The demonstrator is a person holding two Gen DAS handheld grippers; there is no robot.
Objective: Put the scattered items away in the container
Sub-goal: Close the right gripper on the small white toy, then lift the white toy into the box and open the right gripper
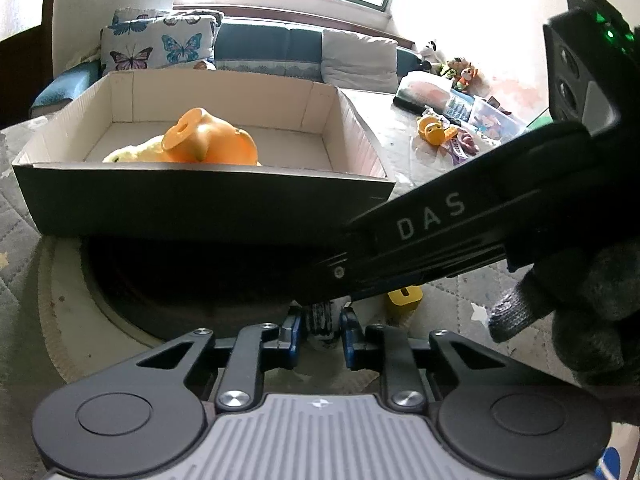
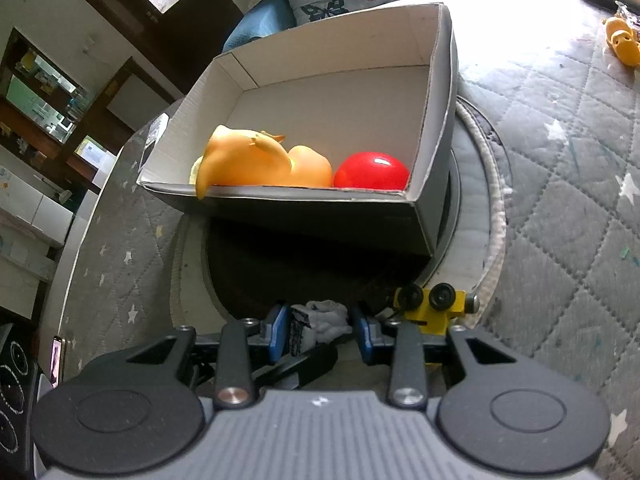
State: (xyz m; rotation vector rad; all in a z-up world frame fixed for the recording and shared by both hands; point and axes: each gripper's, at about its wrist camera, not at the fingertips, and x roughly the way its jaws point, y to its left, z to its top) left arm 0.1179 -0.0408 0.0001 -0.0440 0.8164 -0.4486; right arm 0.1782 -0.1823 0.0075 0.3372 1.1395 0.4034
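Cardboard box (image 2: 436,128) already holds an orange toy (image 2: 256,164) and red ball (image 2: 370,176); both jaws stand apart around a white cloth (image 2: 324,320), yellow toy (image 2: 430,308) unpacked.

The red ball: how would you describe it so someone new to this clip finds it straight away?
Start at the open cardboard box standing on the grey quilted mat. Look inside along its near wall, at the right-hand corner. The red ball lies there beside an orange rubber duck; it alone is glossy, round and red.
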